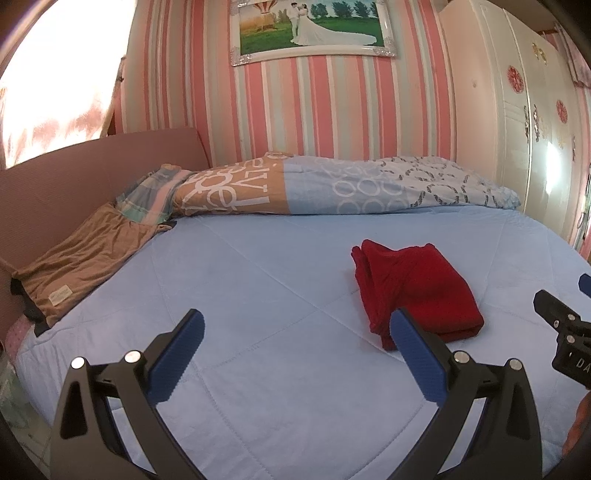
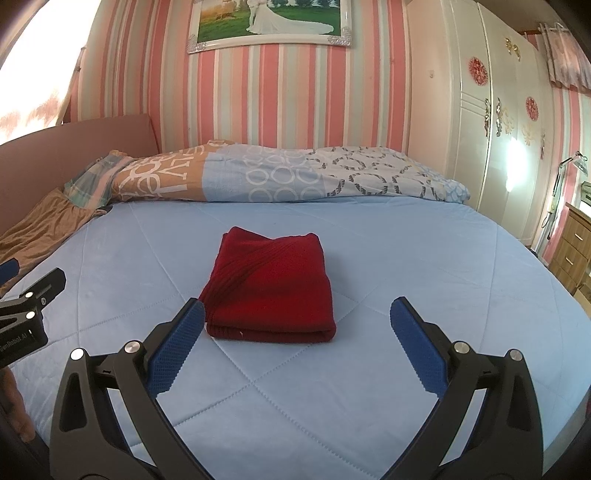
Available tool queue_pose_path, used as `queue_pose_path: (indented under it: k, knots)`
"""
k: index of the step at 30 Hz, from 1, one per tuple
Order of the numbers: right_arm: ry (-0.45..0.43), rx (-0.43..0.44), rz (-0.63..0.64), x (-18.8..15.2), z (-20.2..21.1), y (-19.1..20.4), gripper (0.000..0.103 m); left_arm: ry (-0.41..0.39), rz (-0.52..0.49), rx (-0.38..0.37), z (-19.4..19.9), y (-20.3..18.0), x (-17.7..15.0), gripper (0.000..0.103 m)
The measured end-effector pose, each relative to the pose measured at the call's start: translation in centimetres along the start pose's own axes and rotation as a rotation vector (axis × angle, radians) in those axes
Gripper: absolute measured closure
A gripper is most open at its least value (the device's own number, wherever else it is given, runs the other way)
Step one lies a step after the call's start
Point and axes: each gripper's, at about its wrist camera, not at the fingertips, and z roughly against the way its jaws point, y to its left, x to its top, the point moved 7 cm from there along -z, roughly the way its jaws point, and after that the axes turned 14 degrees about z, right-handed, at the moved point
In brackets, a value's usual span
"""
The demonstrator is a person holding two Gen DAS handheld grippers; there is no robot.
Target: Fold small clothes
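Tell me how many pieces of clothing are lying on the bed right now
2. A folded red garment lies mid-bed on the blue cover, ahead of the open right gripper. A brown garment lies unfolded at the left edge by the headboard. Others could be hidden beneath the duvet.

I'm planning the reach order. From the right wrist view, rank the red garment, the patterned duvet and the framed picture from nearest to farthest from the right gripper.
From the right gripper:
1. Red folded garment, just ahead on the bed.
2. Patterned duvet, along the bed's far edge.
3. Framed picture, high on the striped wall.
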Motion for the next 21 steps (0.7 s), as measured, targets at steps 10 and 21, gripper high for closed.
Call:
queue_pose_path:
  k: [10,21]
  knots:
    - [0.0,0.003,0.011,0.03,-0.04,0.0,0.003,0.005,0.002,-0.006,0.15,-0.05,0.11,0.002]
    - [-0.001,0.004,0.017,0.31,-0.14,-0.05,0.003,0.018,0.023,-0.016,0.09,0.18,0.36,0.002]
